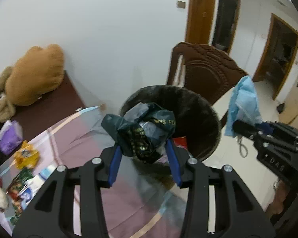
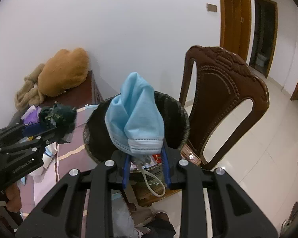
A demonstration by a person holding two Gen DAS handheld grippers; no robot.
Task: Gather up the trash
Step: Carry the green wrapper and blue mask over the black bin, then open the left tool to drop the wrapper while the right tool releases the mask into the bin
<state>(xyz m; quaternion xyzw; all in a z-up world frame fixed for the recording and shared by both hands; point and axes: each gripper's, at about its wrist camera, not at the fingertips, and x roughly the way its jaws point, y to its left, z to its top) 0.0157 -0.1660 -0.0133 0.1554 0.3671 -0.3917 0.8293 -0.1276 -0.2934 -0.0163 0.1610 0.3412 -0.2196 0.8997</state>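
Between your left gripper's (image 1: pixel 144 150) blue fingers (image 1: pixel 114 163), nearest the lens, sits a crumpled dark green plastic bag (image 1: pixel 143 132), clamped tight. Your right gripper (image 2: pixel 146 158) likewise pinches a blue face mask (image 2: pixel 136 117) by its pleated edge, ear loop dangling below. Just beyond both, the black-lined trash bin (image 1: pixel 198 107) stands open w/ some rubbish already inside; bag and mask hang over or near its mouth, approx. Left of the bin, the worktop (image 1: pixel 73 130) carries more litter: a yellow wrapper (image 1: pixel 26 154), a purple packet (image 1: pixel 9 136), other scraps. Farther back, a carved wooden chair (image 2: pixel 224 99), then a tan plush toy (image 1: pixel 35 75) against the wall. Step in hand looks like the drop; next, centre each load over the opening, then let go.
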